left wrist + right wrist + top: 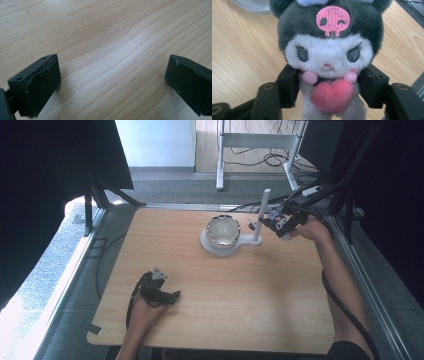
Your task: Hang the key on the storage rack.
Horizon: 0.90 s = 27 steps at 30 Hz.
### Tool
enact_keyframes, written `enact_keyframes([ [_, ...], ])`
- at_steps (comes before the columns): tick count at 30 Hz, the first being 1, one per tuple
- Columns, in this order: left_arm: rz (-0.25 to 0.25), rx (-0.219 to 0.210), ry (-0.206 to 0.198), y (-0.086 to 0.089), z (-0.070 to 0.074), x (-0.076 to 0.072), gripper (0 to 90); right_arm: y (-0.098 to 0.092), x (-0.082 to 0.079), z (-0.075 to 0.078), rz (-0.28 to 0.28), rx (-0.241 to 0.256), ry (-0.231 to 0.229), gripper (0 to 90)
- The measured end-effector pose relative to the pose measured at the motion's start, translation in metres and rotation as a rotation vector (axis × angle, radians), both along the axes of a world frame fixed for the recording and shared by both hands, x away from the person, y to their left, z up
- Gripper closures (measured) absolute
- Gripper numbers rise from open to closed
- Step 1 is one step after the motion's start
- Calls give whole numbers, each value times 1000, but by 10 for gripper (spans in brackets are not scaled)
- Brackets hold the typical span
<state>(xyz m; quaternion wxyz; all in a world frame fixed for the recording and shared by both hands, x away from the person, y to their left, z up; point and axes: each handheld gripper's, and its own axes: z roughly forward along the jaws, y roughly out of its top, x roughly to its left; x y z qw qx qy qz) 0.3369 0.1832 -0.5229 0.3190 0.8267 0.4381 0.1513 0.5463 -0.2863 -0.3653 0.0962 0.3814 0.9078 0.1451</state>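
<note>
Both jaws of my right gripper (pixel 329 92) clench the plush toy (pixel 328 50) at two o'clock; my left gripper (pixel 112 82) rests released on the worktop (pixel 240 290) at seven

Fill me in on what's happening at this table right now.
A person works with a gripper in each hand. The right gripper is clamped on a small plush toy, held over the far right of the wooden table, beside a white stand with an upright post and a bowl on its base. The left gripper rests open near the front left edge, with nothing between its jaws.
</note>
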Motion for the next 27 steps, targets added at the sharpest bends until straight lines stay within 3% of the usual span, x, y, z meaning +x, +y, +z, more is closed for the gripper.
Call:
enact_keyframes([
  [12, 0, 0, 0, 0, 0, 0, 0, -1, -15, 4, 7, 21, -90, 145],
  [20, 0, 0, 0, 0, 0, 0, 0, 0, -30, 8, 27, 13, -134, 125],
  [27, 2, -3, -1, 0, 0, 0, 0, 5, -48, 13, 58, 17, -170, 38],
])
